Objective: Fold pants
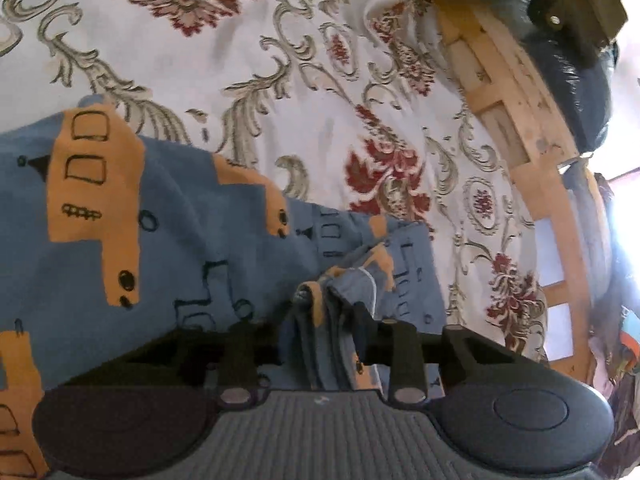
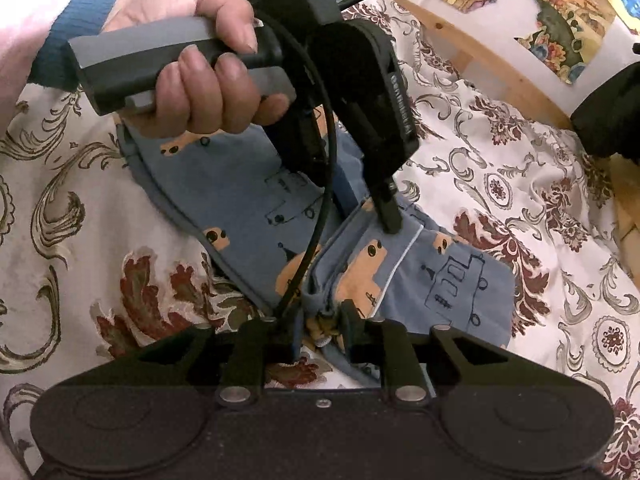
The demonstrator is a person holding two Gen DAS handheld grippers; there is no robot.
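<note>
Small blue pants point(image 1: 168, 240) printed with orange buses and black train outlines lie on a floral bedspread point(image 1: 280, 80). My left gripper point(image 1: 324, 320) is shut on a bunched edge of the fabric, which rises in folds between its fingers. In the right wrist view the same pants point(image 2: 452, 280) spread out to the right and upper left. My right gripper point(image 2: 320, 320) is shut on another gathered edge of them. The left gripper point(image 2: 388, 220), held in a person's hand point(image 2: 204, 80), reaches down from above, its fingertips pinching the fabric close beyond mine.
A wooden bed frame point(image 1: 532, 160) runs along the right side in the left wrist view, with a dark bag point(image 1: 580, 80) behind it. In the right wrist view a wooden rail point(image 2: 480, 60), colourful pictures point(image 2: 560, 12) and a dark object point(image 2: 612, 116) sit beyond the bedspread point(image 2: 60, 220).
</note>
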